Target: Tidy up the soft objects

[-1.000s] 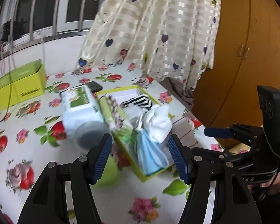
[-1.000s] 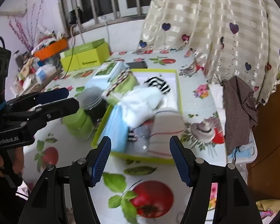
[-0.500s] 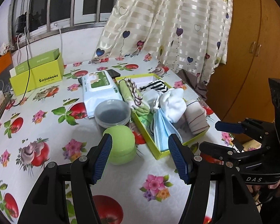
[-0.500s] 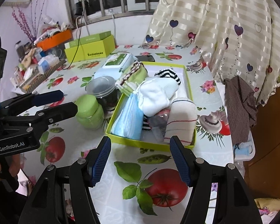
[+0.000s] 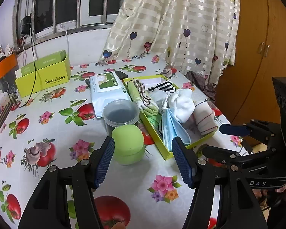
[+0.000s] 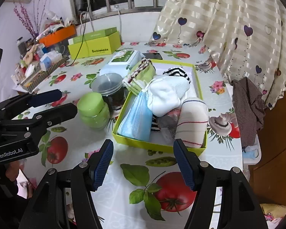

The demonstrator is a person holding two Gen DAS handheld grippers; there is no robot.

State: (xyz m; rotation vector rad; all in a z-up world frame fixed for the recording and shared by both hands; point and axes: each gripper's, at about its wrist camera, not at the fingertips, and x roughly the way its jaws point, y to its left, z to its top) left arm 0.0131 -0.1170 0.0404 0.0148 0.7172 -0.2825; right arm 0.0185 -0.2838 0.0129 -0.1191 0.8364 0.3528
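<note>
We have drawn both claws back from the yellow-green tray [image 6: 158,146] near the worktop's right edge, where the soft things sit: blue masks [image 6: 136,118], white socks [image 6: 164,97]. Left claw [image 5: 143,160] and right claw [image 6: 143,164] both gape, holding nothing.
</note>
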